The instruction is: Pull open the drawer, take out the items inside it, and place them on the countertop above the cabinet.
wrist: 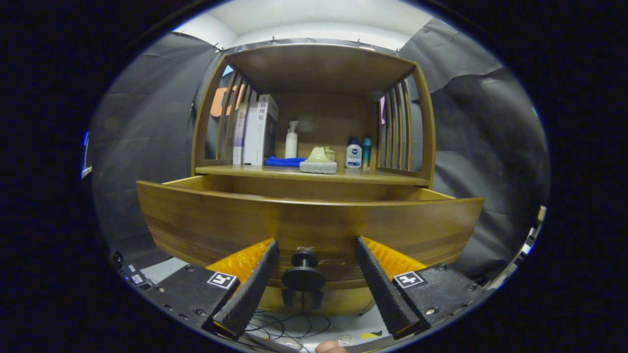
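While the gripper point(314, 247) stood with jaws wide apart, nothing held, drawer knob point(304, 274) lay between its fingers, drawer point(309, 220) pulled open just ahead, countertop point(314, 175) beyond bore books point(257, 130), blue cloth point(284, 161), bottles point(353, 153)

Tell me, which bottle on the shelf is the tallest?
The white pump bottle, standing next to the books. Its pump top rises well above the short white bottle and the slim teal bottle across the countertop.
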Demonstrator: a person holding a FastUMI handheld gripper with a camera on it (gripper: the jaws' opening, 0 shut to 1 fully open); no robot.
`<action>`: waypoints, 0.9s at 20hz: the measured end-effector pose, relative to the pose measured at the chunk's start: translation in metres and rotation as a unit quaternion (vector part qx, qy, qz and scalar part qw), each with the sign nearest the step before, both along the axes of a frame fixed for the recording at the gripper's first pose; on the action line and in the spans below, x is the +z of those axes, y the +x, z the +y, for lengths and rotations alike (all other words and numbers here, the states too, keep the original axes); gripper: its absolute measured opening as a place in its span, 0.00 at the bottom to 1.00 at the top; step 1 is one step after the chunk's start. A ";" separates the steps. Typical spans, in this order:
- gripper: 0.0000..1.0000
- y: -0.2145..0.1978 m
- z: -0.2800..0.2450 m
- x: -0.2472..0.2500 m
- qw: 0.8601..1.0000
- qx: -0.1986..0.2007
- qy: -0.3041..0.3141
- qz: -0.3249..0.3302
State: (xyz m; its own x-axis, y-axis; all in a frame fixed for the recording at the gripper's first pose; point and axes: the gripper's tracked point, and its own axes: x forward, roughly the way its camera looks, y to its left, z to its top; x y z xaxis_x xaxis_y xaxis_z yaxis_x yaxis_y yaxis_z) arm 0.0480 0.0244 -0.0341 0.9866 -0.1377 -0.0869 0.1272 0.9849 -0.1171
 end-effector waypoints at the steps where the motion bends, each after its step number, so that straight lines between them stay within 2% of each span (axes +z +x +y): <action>1: 1.00 0.003 0.000 0.001 1.000 -0.001 0.002 -0.002; 18: 1.00 0.063 -0.002 0.006 1.000 -0.010 0.007 0.011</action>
